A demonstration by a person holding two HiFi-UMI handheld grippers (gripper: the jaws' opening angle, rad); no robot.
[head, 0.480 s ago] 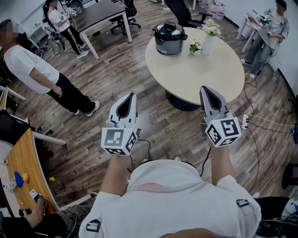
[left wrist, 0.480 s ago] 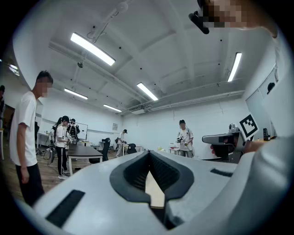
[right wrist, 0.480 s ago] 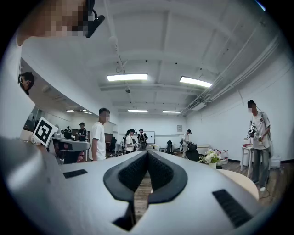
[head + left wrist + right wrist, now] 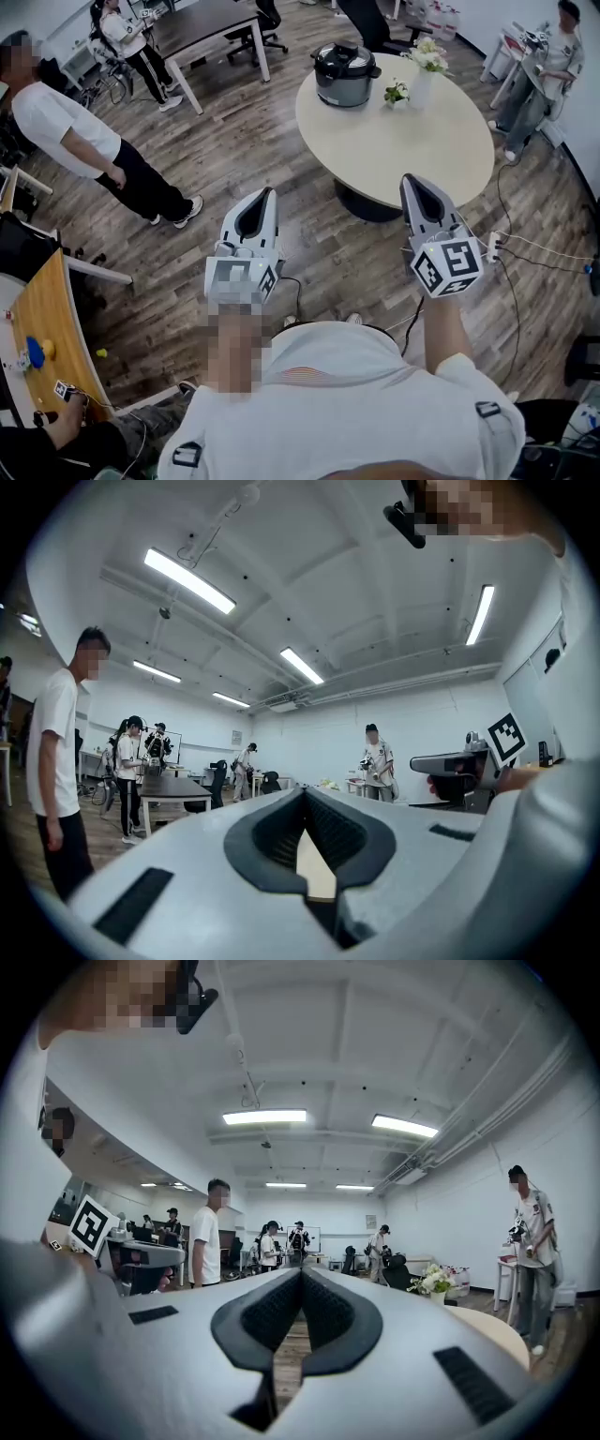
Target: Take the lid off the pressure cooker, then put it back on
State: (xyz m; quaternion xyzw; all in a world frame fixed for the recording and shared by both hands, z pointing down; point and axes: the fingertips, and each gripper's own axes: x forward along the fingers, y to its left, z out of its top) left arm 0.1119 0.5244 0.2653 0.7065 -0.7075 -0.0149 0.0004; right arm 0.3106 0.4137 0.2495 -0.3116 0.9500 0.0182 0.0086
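The pressure cooker, dark with a black lid and knob, stands on the far left part of the round beige table. My left gripper is held level over the wooden floor, well short of the table, shut and empty. My right gripper is level at the table's near edge, shut and empty too. In the left gripper view my left gripper has its tips together; the right gripper shows at its right. In the right gripper view my right gripper is likewise shut; the cooker is hidden there.
A vase of white flowers and a small potted plant stand beside the cooker. A person in a white shirt stands at left, another at far right. Cables lie on the floor by the table. A desk is behind.
The view has shifted slightly, so the table and cooker sit a touch lower and further right in the head view. Both grippers stay shut, side by side.
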